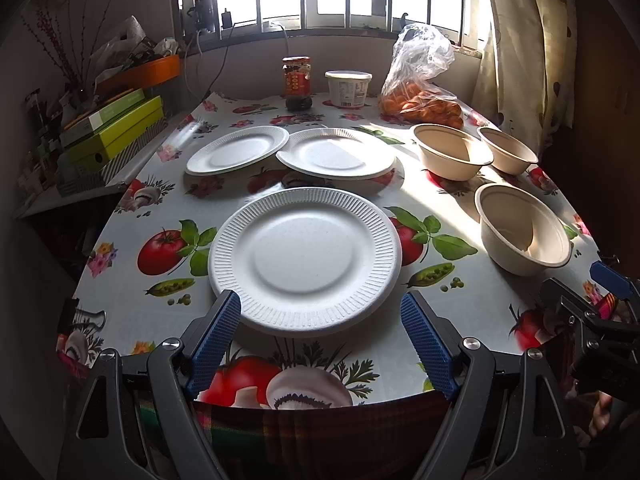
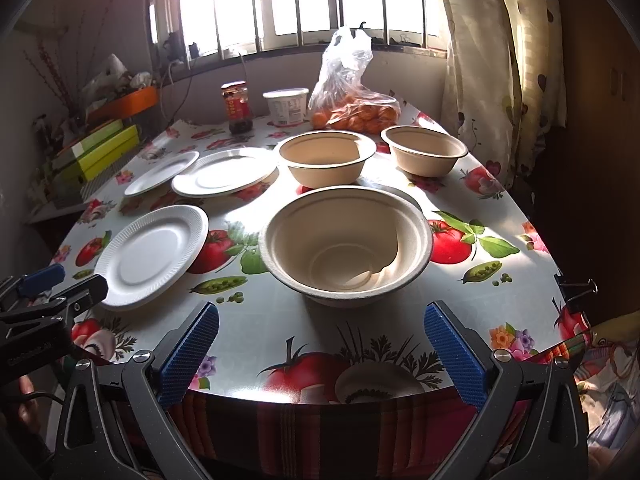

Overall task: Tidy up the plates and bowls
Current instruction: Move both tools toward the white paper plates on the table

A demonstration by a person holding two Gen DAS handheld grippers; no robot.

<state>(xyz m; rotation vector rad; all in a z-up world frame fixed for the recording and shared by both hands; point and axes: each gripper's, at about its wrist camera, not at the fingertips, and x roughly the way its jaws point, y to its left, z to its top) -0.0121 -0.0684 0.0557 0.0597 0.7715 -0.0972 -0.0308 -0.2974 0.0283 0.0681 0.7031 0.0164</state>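
Counter (image 1: 132, 240) carries three white plates, the nearest plate (image 1: 305, 258) just ahead of the left gripper (image 1: 322, 322), and three tan bowls, the nearest bowl (image 2: 346, 246) before the right gripper (image 2: 322, 344). Nothing looks stacked yet; everything remains. Both sets of fingers spread wide, empty. Only the right view shows all bowl interiors.

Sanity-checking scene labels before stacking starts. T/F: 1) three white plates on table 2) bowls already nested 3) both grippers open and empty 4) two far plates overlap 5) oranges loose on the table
1) True: near plate, far left plate, far right plate.
2) False: near bowl, middle bowl and far bowl stand apart.
3) True: left gripper and right gripper hold nothing.
4) True.
5) False: oranges sit in a plastic bag.
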